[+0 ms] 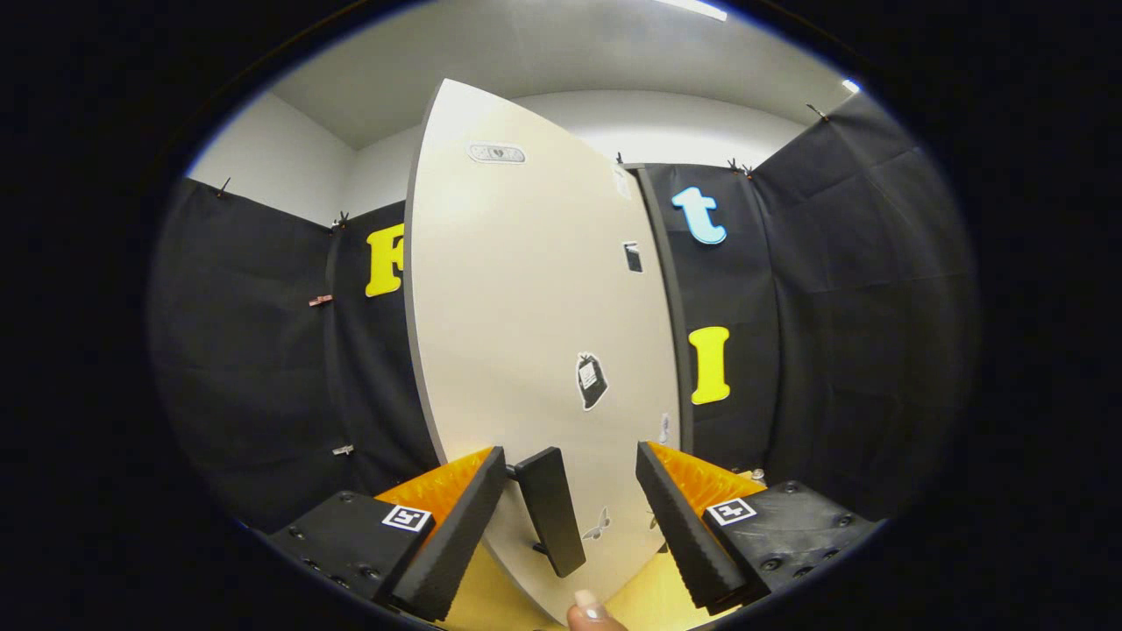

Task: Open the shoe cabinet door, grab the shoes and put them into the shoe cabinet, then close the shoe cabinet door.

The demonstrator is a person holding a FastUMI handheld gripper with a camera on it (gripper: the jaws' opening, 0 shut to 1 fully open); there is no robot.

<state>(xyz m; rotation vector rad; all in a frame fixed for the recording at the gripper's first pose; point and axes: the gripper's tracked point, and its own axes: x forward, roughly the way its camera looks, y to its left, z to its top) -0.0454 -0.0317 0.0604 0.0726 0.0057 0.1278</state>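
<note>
Jaws (pixel 570 517) spread wide, black door handle (pixel 550 511) between them, nearer the 9 o'clock finger, untouched. Cabinet door (pixel 526 333) close ahead toward 12 o'clock, apparently swung partly open. Fingertip (pixel 589 611) at 6 o'clock. Likely to slip off the slim handle if closed off-centre.

Walls: black cloth (pixel 841 289) hangs around me from nine to three o'clock.
Above it: plain white wall (pixel 272 153) and ceiling (pixel 526 53).
Light: a bright strip (pixel 697 8) at twelve o'clock.
</note>
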